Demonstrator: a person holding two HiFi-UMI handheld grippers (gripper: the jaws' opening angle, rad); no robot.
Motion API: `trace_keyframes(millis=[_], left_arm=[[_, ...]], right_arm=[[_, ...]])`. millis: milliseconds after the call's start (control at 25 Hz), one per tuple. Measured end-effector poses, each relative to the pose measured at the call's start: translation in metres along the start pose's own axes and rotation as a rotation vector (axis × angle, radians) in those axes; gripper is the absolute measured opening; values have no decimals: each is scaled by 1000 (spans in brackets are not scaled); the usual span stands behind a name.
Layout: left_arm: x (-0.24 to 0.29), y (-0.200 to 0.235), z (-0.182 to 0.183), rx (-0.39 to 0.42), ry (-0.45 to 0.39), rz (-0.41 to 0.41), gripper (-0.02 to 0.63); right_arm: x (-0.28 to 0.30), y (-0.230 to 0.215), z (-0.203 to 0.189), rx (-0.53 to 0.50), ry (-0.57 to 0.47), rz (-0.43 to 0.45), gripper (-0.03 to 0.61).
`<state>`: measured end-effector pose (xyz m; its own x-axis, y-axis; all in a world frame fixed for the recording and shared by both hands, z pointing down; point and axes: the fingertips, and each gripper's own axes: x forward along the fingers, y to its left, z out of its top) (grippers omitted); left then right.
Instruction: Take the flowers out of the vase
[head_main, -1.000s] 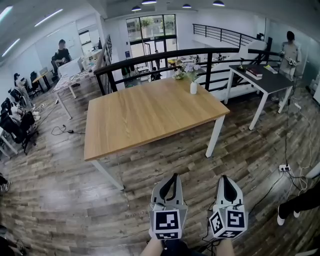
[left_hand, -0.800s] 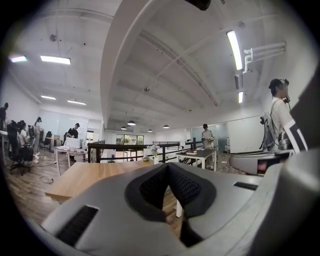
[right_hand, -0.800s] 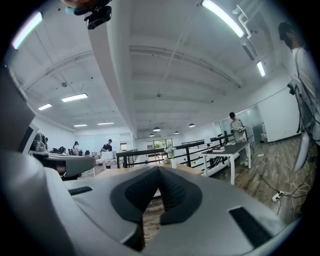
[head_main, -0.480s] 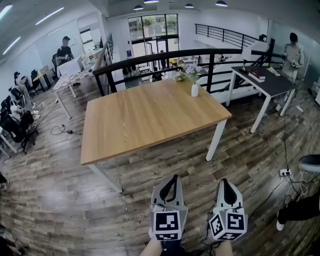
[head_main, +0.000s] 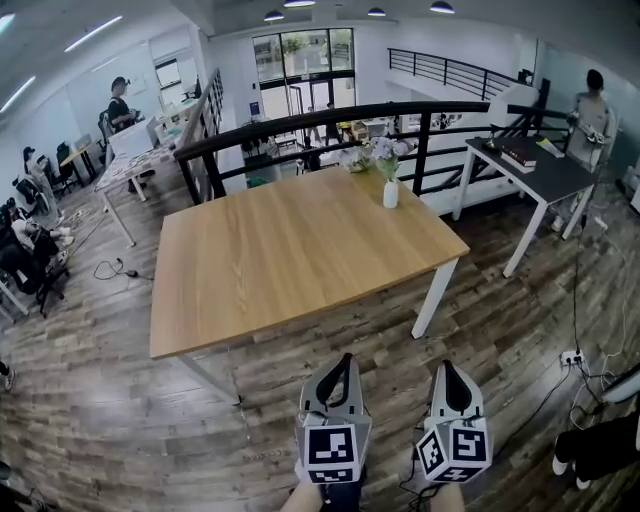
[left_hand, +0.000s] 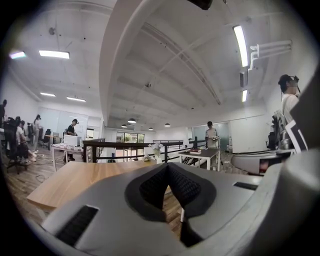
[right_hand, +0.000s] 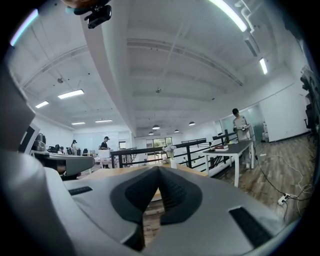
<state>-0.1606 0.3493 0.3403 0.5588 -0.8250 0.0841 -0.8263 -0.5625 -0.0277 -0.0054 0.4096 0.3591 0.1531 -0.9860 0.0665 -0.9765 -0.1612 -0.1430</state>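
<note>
Standing well apart from flowers (head_main: 385, 150), upper centre: likely light, soft, crushable; best taken by stems just above vase (head_main: 390, 194). Left gripper (head_main: 345, 358), right gripper (head_main: 447, 365) closed, empty.

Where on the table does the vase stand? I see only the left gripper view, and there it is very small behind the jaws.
Observer: In the head view the white vase with the flowers stands upright near the far right corner of the wooden table.
Operator: Are both grippers over the table?
Observer: No. The left hand-held gripper and the right hand-held gripper are over the floor, short of the table's near edge.
Operator: Is the right one open?
Observer: No. In the right gripper view its jaws are together, with nothing between them.
</note>
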Motion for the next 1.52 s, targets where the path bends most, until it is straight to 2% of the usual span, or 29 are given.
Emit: trace_keyframes(millis=[200,680,1520], left_arm=[[46,19,12,-6,-6,-6,36],[137,56,10,-2,-6,-43,35],[214,71,-10,-54,37,-44,35]], right_arm=[[49,0,15,-8,-5,-11,6],[141,2,13,-8,-2,-33,6],[216,-22,0,-16,61,-51,6]])
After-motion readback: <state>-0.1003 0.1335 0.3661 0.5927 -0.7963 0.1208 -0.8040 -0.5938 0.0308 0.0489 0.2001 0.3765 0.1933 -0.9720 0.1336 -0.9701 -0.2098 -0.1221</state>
